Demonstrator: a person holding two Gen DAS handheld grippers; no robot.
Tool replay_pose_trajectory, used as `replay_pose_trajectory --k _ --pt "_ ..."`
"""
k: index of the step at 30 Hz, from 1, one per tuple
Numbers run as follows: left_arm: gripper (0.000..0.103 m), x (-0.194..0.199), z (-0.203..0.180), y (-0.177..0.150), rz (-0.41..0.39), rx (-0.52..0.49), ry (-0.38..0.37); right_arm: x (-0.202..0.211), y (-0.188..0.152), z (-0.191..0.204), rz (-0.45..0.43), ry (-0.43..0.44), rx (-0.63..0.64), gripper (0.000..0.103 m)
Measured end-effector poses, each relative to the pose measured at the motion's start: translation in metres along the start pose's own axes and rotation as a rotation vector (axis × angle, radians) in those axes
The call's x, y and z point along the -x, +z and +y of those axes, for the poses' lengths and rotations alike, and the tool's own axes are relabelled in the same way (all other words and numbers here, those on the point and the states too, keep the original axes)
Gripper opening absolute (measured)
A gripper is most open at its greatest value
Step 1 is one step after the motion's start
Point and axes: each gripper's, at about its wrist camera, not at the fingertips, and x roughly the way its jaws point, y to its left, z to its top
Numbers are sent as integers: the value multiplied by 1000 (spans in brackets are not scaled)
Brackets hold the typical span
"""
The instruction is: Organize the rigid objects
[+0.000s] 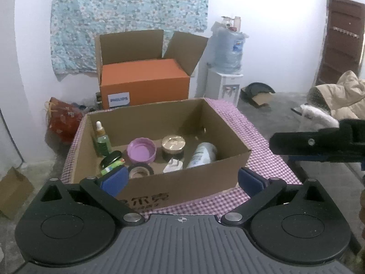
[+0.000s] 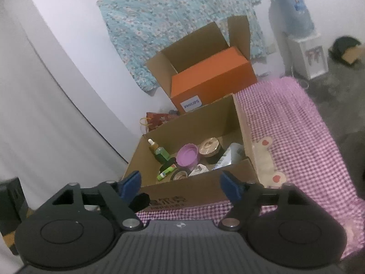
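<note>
Checked-cloth surface (image 1: pixel 257 137) w/ carton (image 1: pixel 196 182) ahead of tongs; both tongs (image 1: pixel 181 178) (image 2: pixel 180 186) apart, empty. Scan cloth for strays before regrasping.

Readable markings I am logging from both wrist views:

- "PHILIPS" is showing in blue letters on a white label (image 1: pixel 119 100) on the orange box (image 1: pixel 146 84), near its lower left corner.
- Dark Chinese characters (image 1: pixel 146 202) are running along the near outer wall of the open cardboard box (image 1: pixel 182 182); I am reading only "尔" with any confidence.
- Print on the items inside is staying too small to read.
</note>
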Motion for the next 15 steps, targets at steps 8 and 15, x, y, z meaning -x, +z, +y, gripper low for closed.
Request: replay_pose_trajectory --k 8,15 --pt "103 17 1 -6 -16 10 47 30 -17 25 -72 -103 144 103" --pt "103 17 7 -11 8 43 145 39 -24 43 -100 -253 260 103"
